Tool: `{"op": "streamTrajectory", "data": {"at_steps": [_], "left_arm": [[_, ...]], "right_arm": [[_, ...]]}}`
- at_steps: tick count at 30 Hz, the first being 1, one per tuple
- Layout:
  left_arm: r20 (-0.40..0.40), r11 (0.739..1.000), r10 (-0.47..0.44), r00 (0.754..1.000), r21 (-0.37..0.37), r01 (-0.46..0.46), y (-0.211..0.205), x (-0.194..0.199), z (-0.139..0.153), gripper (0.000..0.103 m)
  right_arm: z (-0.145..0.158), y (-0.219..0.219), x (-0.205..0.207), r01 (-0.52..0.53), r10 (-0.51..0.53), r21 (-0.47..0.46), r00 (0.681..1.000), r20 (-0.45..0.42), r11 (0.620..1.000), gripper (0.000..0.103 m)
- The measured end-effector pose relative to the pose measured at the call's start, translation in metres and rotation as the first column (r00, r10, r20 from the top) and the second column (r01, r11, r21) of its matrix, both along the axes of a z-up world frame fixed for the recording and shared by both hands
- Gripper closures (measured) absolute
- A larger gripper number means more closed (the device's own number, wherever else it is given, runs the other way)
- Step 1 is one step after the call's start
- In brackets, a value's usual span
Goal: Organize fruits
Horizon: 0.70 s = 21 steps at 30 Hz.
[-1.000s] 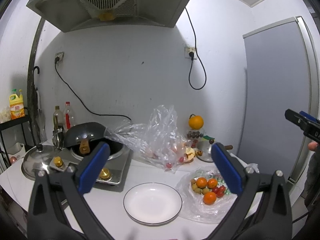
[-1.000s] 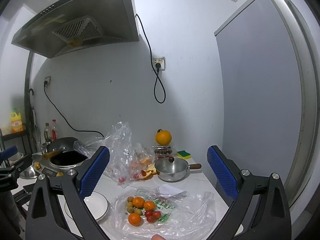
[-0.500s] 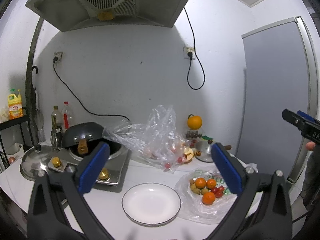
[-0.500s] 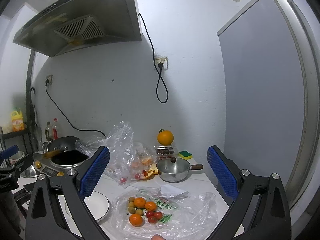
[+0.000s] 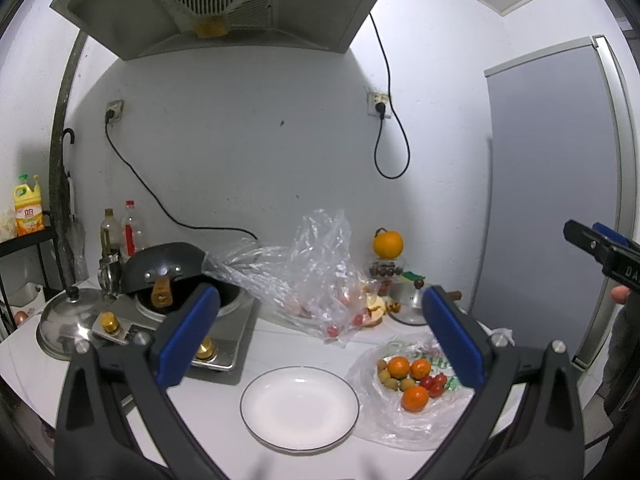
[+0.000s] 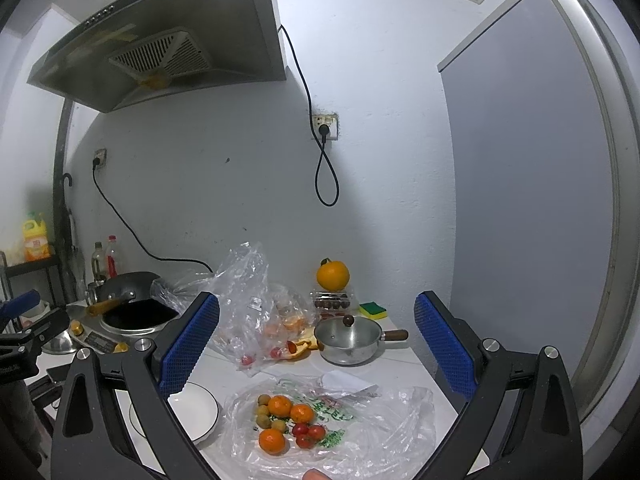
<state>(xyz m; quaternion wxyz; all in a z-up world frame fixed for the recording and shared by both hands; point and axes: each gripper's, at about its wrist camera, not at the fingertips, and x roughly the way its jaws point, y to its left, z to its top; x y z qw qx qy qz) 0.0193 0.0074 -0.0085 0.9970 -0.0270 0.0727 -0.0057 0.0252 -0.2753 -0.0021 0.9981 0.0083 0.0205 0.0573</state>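
A pile of small oranges [image 5: 415, 397], red cherry tomatoes [image 5: 434, 384] and brown longans [image 5: 387, 376] lies on a flat clear plastic bag [image 5: 404, 420] on the white counter. It also shows in the right wrist view: oranges [image 6: 273, 440], tomatoes [image 6: 308, 434]. An empty white plate [image 5: 299, 407] sits just left of the pile, seen too in the right wrist view [image 6: 196, 412]. My left gripper [image 5: 318, 338] is open and empty, above the plate. My right gripper [image 6: 316, 350] is open and empty, above the fruit bag.
A crumpled plastic bag with more fruit [image 5: 320, 276] stands behind the plate. A stove with a black wok [image 5: 164, 270], a pot lid [image 5: 66, 322], a small steel pot [image 6: 347, 340], a big orange on a box [image 6: 333, 275] and a sponge [image 6: 373, 311] line the back.
Both views have shifted only slightly. The left gripper has drifted a little; the fruit and plate have not moved.
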Motion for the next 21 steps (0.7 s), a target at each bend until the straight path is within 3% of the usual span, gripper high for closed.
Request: {"op": "streamTrajectory", "data": {"at_steps": [21], "left_arm": [[-0.037, 0.999, -0.021, 0.999, 0.039, 0.022, -0.028, 0.026, -0.007, 0.000]], "right_arm": [[-0.003, -0.007, 0.013, -0.016, 0.016, -0.008, 1.000, -0.009, 1.000, 0.003]]}}
